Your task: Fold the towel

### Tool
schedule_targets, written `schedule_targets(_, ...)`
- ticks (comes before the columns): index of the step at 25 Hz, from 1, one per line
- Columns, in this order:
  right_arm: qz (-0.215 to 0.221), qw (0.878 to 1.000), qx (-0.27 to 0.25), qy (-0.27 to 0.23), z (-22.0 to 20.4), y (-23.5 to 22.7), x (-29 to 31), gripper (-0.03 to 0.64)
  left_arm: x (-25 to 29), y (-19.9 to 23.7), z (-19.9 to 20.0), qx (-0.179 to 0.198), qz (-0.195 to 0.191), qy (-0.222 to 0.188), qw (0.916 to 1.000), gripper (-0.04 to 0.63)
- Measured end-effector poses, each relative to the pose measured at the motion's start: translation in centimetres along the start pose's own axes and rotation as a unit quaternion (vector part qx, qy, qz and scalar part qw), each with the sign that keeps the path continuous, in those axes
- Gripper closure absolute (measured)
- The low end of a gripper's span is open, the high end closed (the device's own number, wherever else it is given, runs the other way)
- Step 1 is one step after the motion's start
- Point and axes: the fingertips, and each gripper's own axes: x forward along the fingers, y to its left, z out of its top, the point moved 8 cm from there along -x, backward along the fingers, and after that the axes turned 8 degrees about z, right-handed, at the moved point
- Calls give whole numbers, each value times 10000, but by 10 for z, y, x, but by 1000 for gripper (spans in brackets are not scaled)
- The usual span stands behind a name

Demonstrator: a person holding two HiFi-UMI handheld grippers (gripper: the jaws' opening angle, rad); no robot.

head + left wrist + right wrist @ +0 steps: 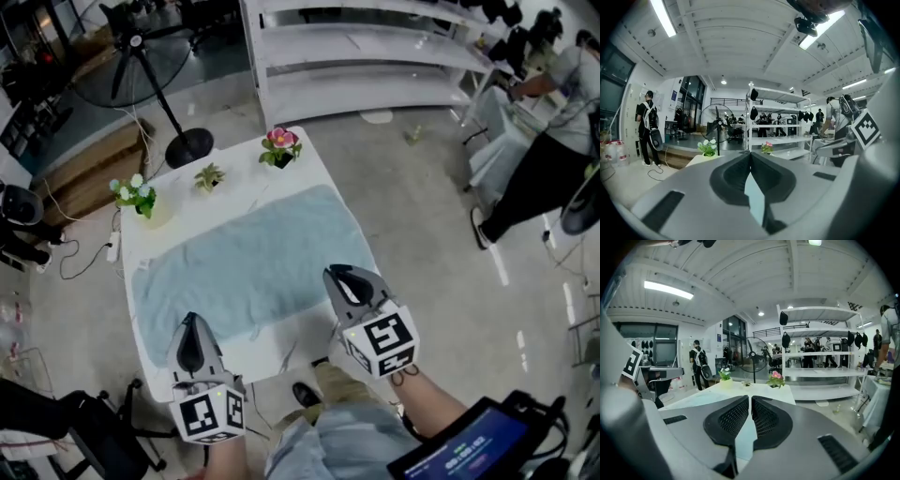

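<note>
1. Nearest the viewer in the head view, the left tool (192, 328) sits at lower left. In its own view its jaws are pressed together at the tips (750, 154) and pinch nothing.
2. The right tool (339, 277) sits just right of centre. Its jaws (749, 398) stand a thin slit apart and are empty. Each tool hovers near one near corner of the towel, though contact cannot be told.
3. The towel (253, 262) lies spread flat in the middle of the frame, on the white counter (272, 354). It covers most of the counter, leaving a bare strip along the near edge.
4. It is likely light, soft and limp terry. It should sag and drape when lifted, crease where pinched, and drag a little on the surface rather than slide. It is not fragile.
5. The two near corners look like the best places to take hold, one per tool. The near hem is slightly rumpled there, which offers an edge to pinch.
6. Its long axis runs from centre left to centre right, rising a little toward the right. The short ends face the frame's sides, and the long hems face the viewer and the far plants.
7. Beyond it, three potted plants (208, 176) line the counter's far edge.
</note>
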Motion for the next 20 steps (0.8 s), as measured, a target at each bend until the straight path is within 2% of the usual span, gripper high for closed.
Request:
schedule_targets(5, -429, 9976, 240, 489, -30, -59, 17, 561, 46, -11, -27, -91, -81, 465, 9988, 589)
schedule_targets(12, -881, 9856, 789, 1207, -98, -125, 28, 445, 89, -18, -83, 78, -130, 1069, 9942, 589)
schedule_targets(16, -965, 9785, 1063, 1481, -120, -149, 32, 416, 103, -20, -102, 103, -162, 1396, 9900, 589)
schedule_targets(20, -883, 9719, 1421, 1655, -135, -164, 38, 414, 112, -25, -110, 87, -215, 1510, 9883, 589)
